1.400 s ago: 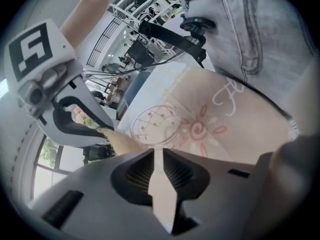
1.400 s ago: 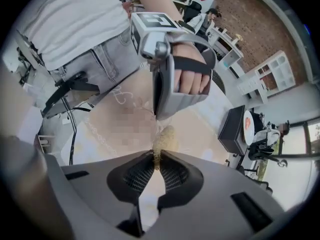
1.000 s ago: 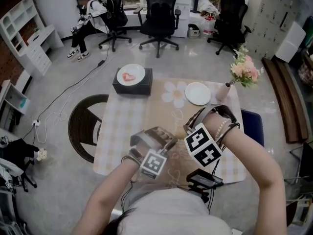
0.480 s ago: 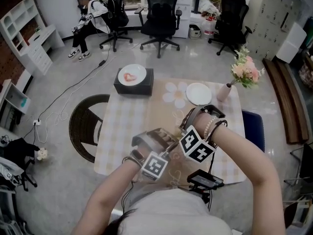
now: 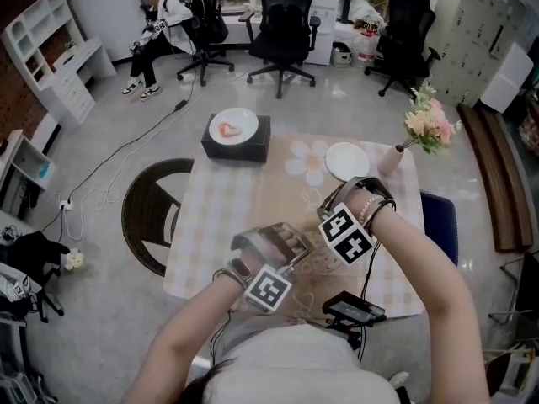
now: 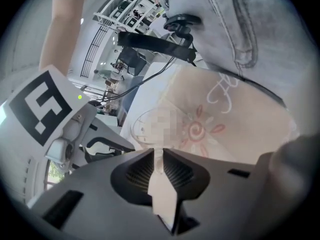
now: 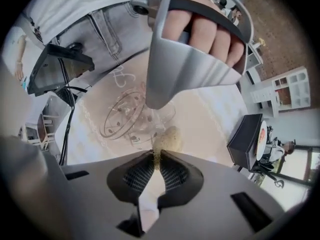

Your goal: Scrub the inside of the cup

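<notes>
one round dark chair (image 5: pixel 143 217) stands against the table's (image 5: pixel 219 217) left side. one black box (image 5: pixel 221 151) sits at the table's far left corner and bears one plate (image 5: pixel 246 121) with a red mark on it. over the table's near edge, the left gripper (image 6: pixel 156 155) has its jaws clamped on the wall of the one clear cup (image 7: pixel 125 115), held just above the table. further right over that same edge, the right gripper (image 7: pixel 155 155) is pinched tight on one yellowish sponge (image 7: pixel 167 138), which pokes toward the cup's mouth; whether it touches the glass cannot be told. one white plate (image 5: pixel 347 160) and one vase (image 5: pixel 390 160) of flowers stand toward the table's far right corner.
</notes>
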{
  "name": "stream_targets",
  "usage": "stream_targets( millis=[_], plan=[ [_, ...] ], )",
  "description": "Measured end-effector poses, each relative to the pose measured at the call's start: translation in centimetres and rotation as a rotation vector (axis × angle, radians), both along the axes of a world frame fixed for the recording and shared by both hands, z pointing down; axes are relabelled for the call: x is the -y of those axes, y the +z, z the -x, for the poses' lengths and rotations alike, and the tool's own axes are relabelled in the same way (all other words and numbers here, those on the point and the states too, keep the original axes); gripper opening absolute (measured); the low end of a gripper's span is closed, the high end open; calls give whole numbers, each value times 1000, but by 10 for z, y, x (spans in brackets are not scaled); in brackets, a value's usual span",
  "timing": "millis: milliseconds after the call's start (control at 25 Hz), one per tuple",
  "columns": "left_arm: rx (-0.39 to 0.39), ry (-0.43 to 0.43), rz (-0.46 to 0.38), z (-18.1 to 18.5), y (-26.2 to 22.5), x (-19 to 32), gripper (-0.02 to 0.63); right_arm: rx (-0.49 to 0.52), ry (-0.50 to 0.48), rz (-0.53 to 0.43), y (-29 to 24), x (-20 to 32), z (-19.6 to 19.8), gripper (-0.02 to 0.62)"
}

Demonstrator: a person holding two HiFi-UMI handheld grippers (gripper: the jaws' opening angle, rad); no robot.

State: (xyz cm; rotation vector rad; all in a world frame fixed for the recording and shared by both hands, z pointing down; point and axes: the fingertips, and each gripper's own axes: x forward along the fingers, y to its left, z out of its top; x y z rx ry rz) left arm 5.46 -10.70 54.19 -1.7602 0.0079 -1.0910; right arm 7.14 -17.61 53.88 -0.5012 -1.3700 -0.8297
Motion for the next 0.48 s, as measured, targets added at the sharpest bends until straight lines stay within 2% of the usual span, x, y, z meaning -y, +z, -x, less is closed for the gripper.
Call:
stream_targets(
  millis=[200, 480],
  plan=[
    [-21, 18, 2, -3, -2, -5, 57, 104, 125, 103, -1, -2, 14, 40],
    [-27, 42, -16, -4, -1, -8, 57, 92, 252, 217, 4, -3, 10, 40]
  ],
)
